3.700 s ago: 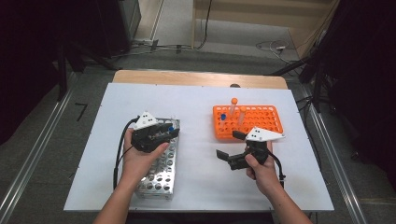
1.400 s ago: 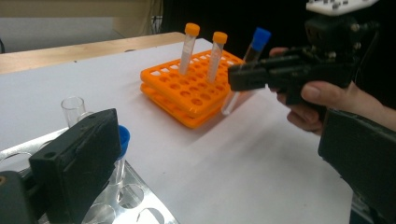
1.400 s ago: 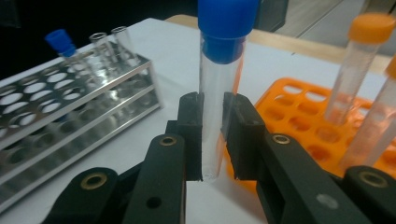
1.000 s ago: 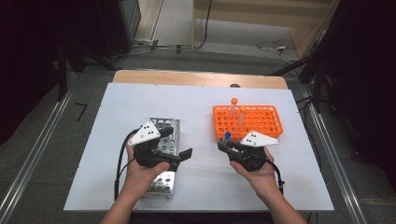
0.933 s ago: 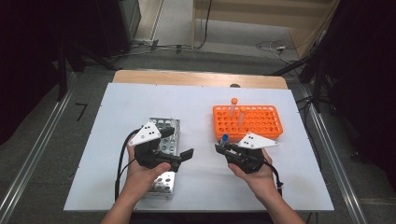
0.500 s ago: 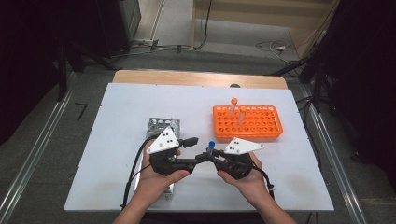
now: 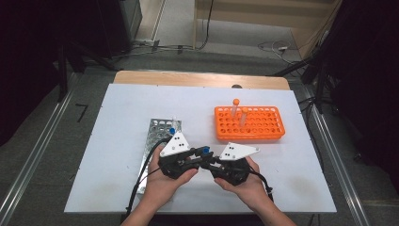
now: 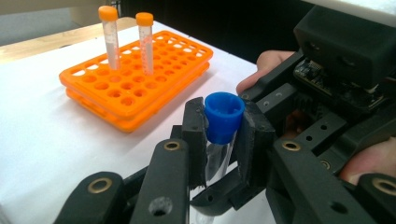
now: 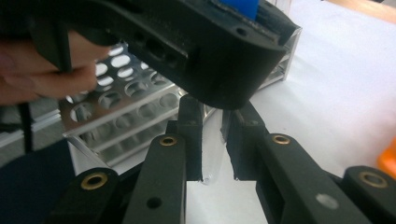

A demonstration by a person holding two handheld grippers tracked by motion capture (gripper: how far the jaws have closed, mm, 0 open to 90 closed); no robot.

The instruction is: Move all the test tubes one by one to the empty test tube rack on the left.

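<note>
White table (image 7: 117, 155) under dark room. High view: left gripper (image 7: 194, 159) meets right gripper (image 7: 211, 162); blue-capped tube (image 7: 205, 150) between fingertips; metal rack (image 7: 157, 136) behind left, orange rack (image 7: 249, 123) beyond right.

Left gripper view: jaws just closed, clamp blue cap (image 8: 224, 115); orange rack past fingers.

Right gripper view: jaws pinch tube body (image 9: 212, 149); left gripper blocks above.

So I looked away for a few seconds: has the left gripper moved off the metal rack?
Yes. The left gripper has slid right off the metal rack to meet the right gripper, closing on the blue-capped tube.

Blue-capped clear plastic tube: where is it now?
The blue-capped clear plastic tube is held between both claws, front-centre in the high view, between the perforated metal rack and the orange plastic rack.
</note>
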